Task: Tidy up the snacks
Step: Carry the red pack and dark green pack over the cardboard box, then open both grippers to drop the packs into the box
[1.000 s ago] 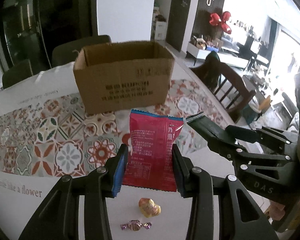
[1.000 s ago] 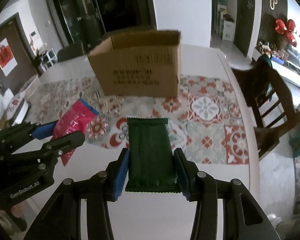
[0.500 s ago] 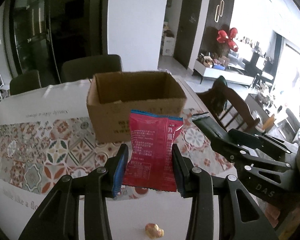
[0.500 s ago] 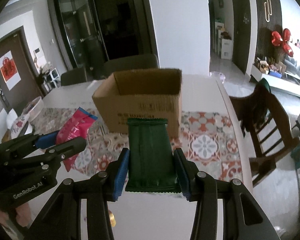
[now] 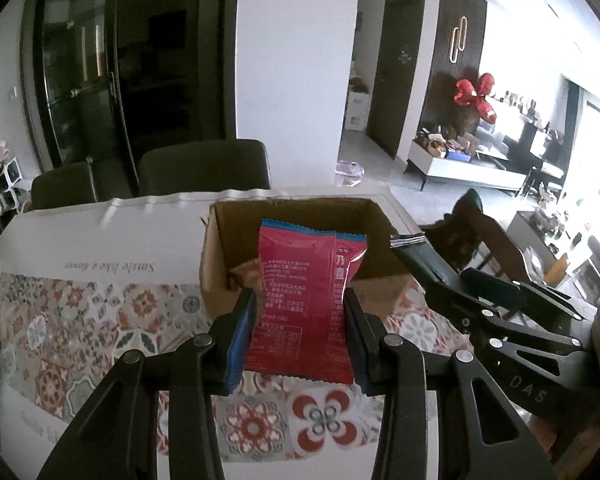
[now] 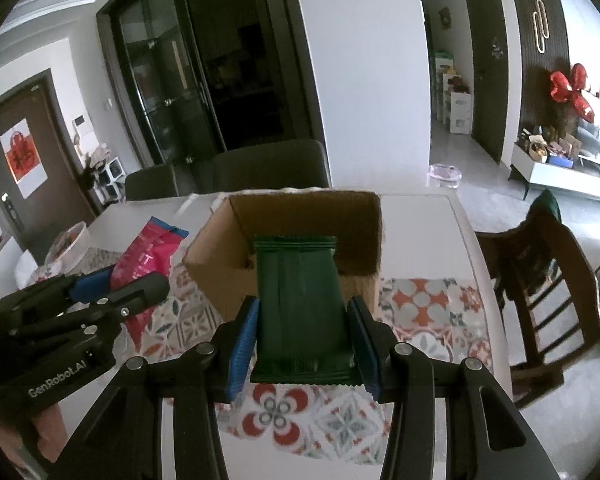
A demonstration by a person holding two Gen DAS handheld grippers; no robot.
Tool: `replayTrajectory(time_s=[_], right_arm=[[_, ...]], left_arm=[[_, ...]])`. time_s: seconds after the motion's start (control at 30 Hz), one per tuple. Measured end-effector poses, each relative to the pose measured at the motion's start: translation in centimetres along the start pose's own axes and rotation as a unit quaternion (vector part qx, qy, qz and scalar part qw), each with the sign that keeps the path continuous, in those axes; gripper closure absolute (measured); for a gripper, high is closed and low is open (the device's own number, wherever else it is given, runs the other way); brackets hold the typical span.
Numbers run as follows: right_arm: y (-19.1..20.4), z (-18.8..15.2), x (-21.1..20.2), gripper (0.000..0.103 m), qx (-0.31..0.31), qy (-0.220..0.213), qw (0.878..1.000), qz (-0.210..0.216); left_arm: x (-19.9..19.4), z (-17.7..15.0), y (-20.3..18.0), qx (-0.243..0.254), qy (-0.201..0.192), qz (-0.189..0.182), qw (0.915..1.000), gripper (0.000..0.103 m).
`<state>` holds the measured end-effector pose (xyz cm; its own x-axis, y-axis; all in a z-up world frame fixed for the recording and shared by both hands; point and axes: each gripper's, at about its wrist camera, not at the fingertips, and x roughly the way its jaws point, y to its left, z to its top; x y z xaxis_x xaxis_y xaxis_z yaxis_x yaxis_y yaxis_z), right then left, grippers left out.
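My left gripper [image 5: 300,334] is shut on a red snack packet [image 5: 306,300] and holds it upright in the air, just before the open cardboard box [image 5: 214,264]. My right gripper [image 6: 302,338] is shut on a dark green snack packet [image 6: 302,304], also raised in front of the box [image 6: 216,276]. Each gripper shows in the other's view: the right one with its green packet [image 5: 420,256] at the right, the left one with its red packet [image 6: 148,256] at the left. Some brown wrapping lies inside the box.
The box stands on a patterned tile tablecloth [image 5: 80,320] over a white table [image 6: 420,216]. A white bowl [image 6: 70,244] sits at the far left. Dark chairs [image 5: 204,168] stand behind the table and a wooden chair [image 6: 540,280] at the right.
Both grippers have risen and moved toward the box with their packets, so the box's open top now shows. The loose candies on the table have dropped out of view.
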<state>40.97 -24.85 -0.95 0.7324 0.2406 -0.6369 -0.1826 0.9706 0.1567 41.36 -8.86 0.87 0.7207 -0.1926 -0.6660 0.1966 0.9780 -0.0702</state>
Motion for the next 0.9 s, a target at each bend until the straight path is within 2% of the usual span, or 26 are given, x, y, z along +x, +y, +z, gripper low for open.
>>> replayTrajectory(time_s=[0.37, 0.73, 0.8, 0.87, 0.9], right_arm=[[-0.4, 4.0, 5.2, 0.057, -0.016, 0.01, 1.0, -0.005], [-1.2, 6.0, 10.1, 0.057, -0.033, 0.029, 0.999, -0.014], [-1.4, 6.2, 10.9, 0.057, -0.032, 0.033, 0.999, -0.012], [-1.6, 6.2, 11.4, 0.056, -0.028, 0.036, 0.999, -0.012], [-1.8, 6.3, 11.6, 0.055, -0.027, 0.041, 0.999, -0.012]], left_arm=[[4.6, 4.1, 1.5, -0.003, 0.01, 0.005, 0.9999, 0.061], [10.4, 5.7, 3.0, -0.017, 0.047, 0.001, 0.9988, 0.061], [11.4, 5.9, 3.1, -0.016, 0.055, 0.005, 0.9983, 0.058], [12.1, 6.0, 3.1, -0.014, 0.063, 0.008, 0.9979, 0.038], [12.3, 6.0, 3.2, -0.015, 0.065, 0.012, 0.9977, 0.033]])
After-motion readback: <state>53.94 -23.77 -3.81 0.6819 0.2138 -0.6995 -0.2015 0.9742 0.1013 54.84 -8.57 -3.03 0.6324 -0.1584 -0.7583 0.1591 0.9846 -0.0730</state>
